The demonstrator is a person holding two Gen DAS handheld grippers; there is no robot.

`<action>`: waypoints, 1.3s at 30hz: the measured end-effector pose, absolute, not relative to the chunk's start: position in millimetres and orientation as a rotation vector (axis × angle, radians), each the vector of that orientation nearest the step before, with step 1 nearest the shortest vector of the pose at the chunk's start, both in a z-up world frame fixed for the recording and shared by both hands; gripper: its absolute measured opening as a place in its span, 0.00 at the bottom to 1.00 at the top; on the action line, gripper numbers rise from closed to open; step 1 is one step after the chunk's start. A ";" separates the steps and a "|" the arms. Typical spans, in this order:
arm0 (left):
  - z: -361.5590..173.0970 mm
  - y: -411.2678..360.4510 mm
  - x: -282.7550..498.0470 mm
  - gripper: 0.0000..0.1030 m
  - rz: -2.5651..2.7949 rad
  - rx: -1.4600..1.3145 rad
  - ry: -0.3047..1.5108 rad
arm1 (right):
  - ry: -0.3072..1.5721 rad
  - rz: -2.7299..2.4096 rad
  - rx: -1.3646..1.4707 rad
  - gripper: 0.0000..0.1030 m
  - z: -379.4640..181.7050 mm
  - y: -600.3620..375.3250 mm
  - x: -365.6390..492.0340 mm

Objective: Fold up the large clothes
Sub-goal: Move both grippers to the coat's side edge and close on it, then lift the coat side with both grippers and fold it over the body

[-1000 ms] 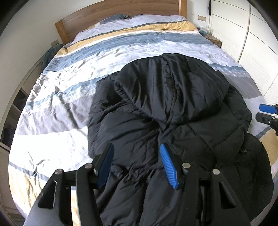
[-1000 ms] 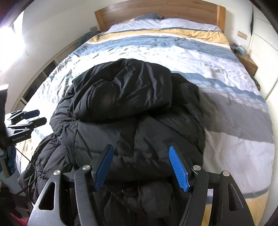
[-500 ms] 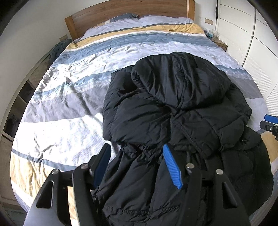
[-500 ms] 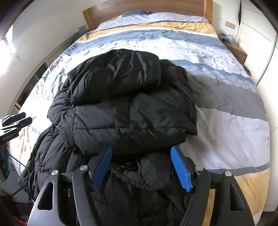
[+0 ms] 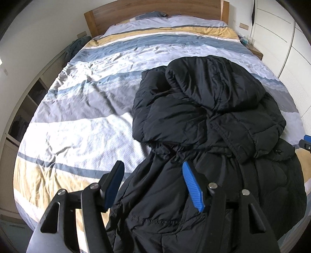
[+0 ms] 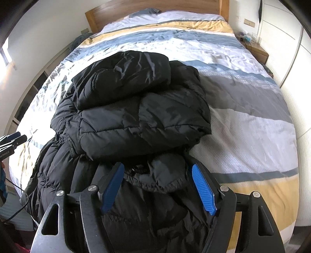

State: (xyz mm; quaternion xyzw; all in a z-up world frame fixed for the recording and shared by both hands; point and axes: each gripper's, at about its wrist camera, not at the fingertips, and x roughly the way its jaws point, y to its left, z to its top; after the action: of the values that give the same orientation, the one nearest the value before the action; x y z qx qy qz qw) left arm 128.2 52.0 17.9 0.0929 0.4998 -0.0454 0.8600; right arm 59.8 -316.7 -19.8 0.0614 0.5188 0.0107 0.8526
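Note:
A large black puffer jacket (image 5: 210,124) lies on the bed, its upper part and hood folded back over the body; it also shows in the right wrist view (image 6: 136,116). My left gripper (image 5: 153,175) is open and empty above the jacket's lower left edge. My right gripper (image 6: 157,177) is open and empty above the jacket's lower hem at the near edge of the bed. Each gripper's tip shows at the border of the other view: the right gripper (image 5: 306,142) and the left gripper (image 6: 13,138).
The bed has a striped duvet (image 5: 87,109) in white, grey, blue and yellow, and a wooden headboard (image 5: 151,11). White wardrobe doors (image 5: 287,42) stand on the right, a nightstand (image 6: 256,50) by the headboard, open shelves (image 5: 23,109) on the left.
Both grippers have pulled back toward the foot of the bed and stayed open. The left one has also shifted left, so more bare duvet shows beside the jacket.

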 end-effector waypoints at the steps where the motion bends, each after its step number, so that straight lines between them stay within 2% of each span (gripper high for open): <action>1: 16.7 54.3 126.3 0.59 -0.090 0.196 1.052 | 1.094 0.016 0.132 0.71 -20.1 -318.4 57.3; 10: -0.5 75.5 112.1 0.59 -0.064 0.192 1.087 | 1.137 -0.068 0.171 0.74 -31.7 -345.5 29.9; 18: -46.6 151.5 85.6 0.60 0.032 0.129 1.185 | 1.224 -0.164 0.232 0.85 -55.2 -387.6 -12.7; 20: -59.4 169.5 76.8 0.64 0.064 0.128 1.215 | 1.261 -0.171 0.266 0.88 -67.1 -397.6 -24.1; 24: -85.9 198.5 63.1 0.64 0.089 0.079 1.292 | 1.339 -0.141 0.326 0.88 -91.9 -406.8 -44.6; 32: -140.0 246.4 28.3 0.64 -0.039 -0.298 1.422 | 1.484 -0.054 0.432 0.89 -139.0 -406.2 -81.6; 39: -156.7 270.9 -0.4 0.64 -0.111 -0.601 1.450 | 1.537 -0.003 0.516 0.89 -160.7 -404.6 -95.2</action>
State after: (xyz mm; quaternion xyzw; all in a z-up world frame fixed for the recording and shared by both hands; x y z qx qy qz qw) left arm -0.4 270.9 -156.7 -0.2702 0.6525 -0.0501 0.7062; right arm -95.2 -404.6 -160.7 0.2304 0.6871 -0.0012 0.6890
